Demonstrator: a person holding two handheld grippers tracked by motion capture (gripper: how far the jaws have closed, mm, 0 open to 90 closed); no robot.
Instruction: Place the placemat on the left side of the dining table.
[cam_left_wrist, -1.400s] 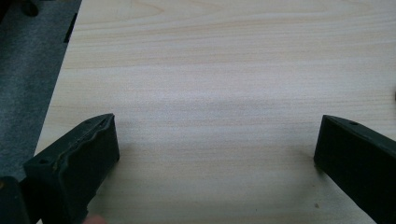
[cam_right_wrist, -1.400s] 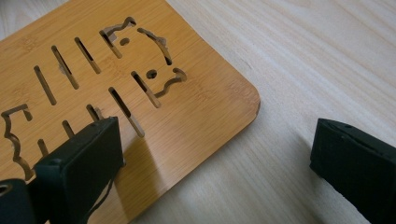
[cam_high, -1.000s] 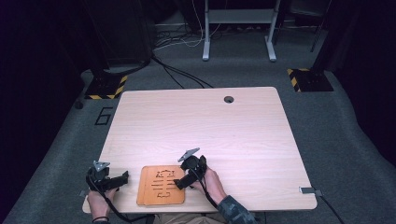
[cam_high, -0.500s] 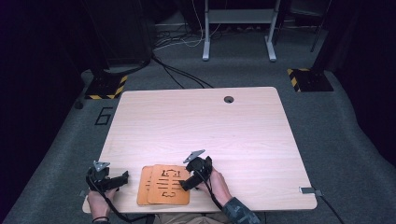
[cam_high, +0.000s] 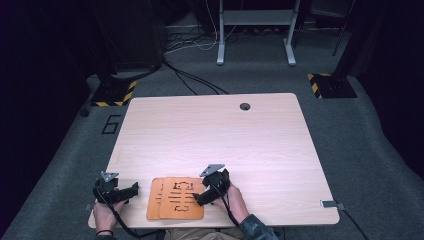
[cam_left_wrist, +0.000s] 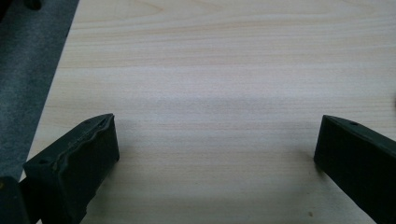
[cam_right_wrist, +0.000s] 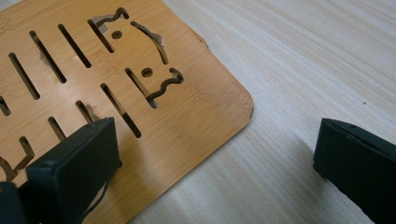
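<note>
Bamboo boards (cam_high: 175, 199), two overlapping slotted orange-brown mats, lie at my counter's (cam_high: 215, 130) near edge; my right tool (cam_right_wrist: 215, 140) gapes wide over the top one's corner, left tool (cam_left_wrist: 215, 144) wide open, empty.

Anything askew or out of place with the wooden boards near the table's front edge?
Yes. The two slotted boards are stacked unevenly: the top board sits shifted right, so the lower board peeks out on its left. The right gripper, jaws open, straddles the top board's right edge.

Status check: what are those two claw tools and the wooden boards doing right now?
Left gripper open over bare table. Right gripper open, one finger over top board. Two boards stacked, offset. Nothing in the way.
</note>
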